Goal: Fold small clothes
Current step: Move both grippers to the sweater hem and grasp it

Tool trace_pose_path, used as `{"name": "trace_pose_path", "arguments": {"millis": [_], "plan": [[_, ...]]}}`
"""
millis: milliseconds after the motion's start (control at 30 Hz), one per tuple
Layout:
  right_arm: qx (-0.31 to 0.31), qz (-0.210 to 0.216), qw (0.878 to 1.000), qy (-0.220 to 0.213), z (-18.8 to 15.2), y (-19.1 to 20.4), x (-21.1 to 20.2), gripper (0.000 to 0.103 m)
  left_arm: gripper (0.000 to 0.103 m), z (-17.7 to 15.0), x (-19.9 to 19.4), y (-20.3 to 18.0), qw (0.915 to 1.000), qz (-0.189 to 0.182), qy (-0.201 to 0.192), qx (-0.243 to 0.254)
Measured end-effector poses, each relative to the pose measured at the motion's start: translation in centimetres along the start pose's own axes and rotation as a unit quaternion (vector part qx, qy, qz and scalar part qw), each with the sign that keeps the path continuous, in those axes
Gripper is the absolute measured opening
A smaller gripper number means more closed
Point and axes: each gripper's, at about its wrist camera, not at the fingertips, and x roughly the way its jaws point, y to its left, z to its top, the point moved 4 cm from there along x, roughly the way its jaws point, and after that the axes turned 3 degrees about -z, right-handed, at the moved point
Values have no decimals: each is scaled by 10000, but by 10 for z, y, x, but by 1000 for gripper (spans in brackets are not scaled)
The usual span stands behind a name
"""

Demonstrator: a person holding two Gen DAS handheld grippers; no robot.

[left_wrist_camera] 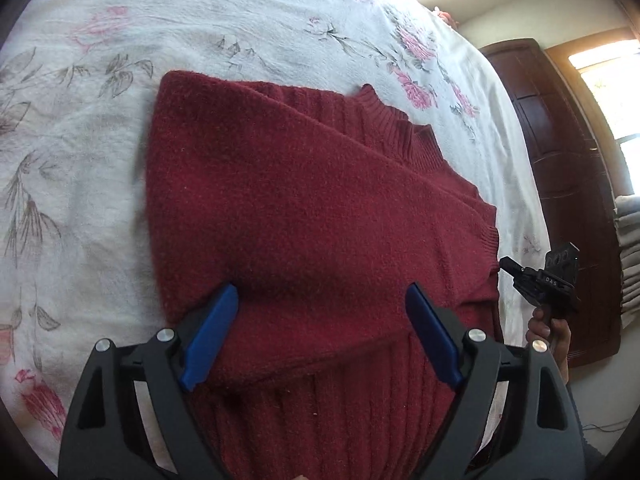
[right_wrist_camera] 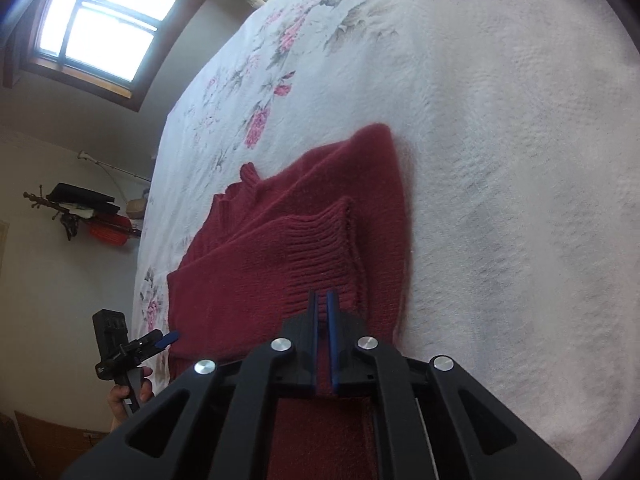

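Observation:
A dark red knitted sweater (left_wrist_camera: 304,200) lies on a floral bedspread (left_wrist_camera: 120,40), one sleeve folded slantwise across its body. My left gripper (left_wrist_camera: 322,320) hangs open just above the folded sleeve, blue pads (left_wrist_camera: 212,336) wide apart with nothing between them. In the right wrist view the sweater (right_wrist_camera: 260,264) shows its ribbed sleeve cuff (right_wrist_camera: 320,248) on top. My right gripper (right_wrist_camera: 322,308) is shut, with its tips on the near edge of that cuff. The left wrist view shows the right gripper (left_wrist_camera: 505,266) touching the cuff's corner, held by a hand (left_wrist_camera: 548,332).
The bedspread (right_wrist_camera: 500,160) stretches wide to the right of the sweater. A dark wooden cabinet (left_wrist_camera: 560,160) and stacked white cloth (left_wrist_camera: 630,248) stand past the bed's edge. A window (right_wrist_camera: 104,20) and a wall rack (right_wrist_camera: 84,208) are on the other side.

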Motion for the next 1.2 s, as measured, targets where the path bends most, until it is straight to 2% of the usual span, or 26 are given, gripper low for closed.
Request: {"name": "trace_pose_path", "arguments": {"millis": [67, 133, 200, 233, 333, 367, 433, 533, 700, 767, 833, 1000, 1100, 1200], "plan": [[-146, 9, 9999, 50, -2, 7, 4, 8, 85, -1, 0, 3, 9999, -71, -60, -41], [-102, -216, 9995, 206, -4, -1, 17, 12, 85, -2, -2, 8, 9995, -189, -142, -204], [70, -290, 9991, 300, -7, -14, 25, 1, 85, -2, -8, 8, 9985, -225, -186, -470], [136, -253, 9992, 272, -10, -15, 20, 0, 85, -3, -14, 6, 9978, -235, -186, -593], [97, -42, 9998, 154, -30, -6, -12, 32, 90, -22, -53, -7, 9972, -426, -302, -536], [52, 33, 9998, 165, -43, -4, -25, 36, 90, -34, -66, -10, 9972, -438, -309, -512], [68, 182, 9992, 340, -76, -7, -48, 38, 91, -67, -90, -10, 9973, -443, -218, -551], [264, 212, 9970, 698, -144, -24, -79, 49, 92, -137, -116, -4, 9975, -319, 47, -623], [801, 238, 9895, 1176, -263, -62, -117, 51, 92, -264, -134, 17, 9942, -54, 573, -908], [1053, 253, 9855, 1307, -298, -75, -124, 52, 92, -298, -135, 28, 9923, 113, 640, -1058], [1169, 264, 9827, 1411, -323, -81, -125, 52, 92, -323, -135, 37, 9888, -21, 652, -1341], [1314, 270, 9791, 1529, -346, -89, -112, 53, 92, -353, -126, 51, 9770, -522, 814, -1902], [1413, 430, 9774, 1512, -347, -88, -107, 56, 93, -359, -119, 61, 9656, -852, 881, -2292], [1517, 503, 9757, 1496, -348, -88, -102, 57, 95, -359, -114, 61, 9644, -841, 977, -2309]]}}
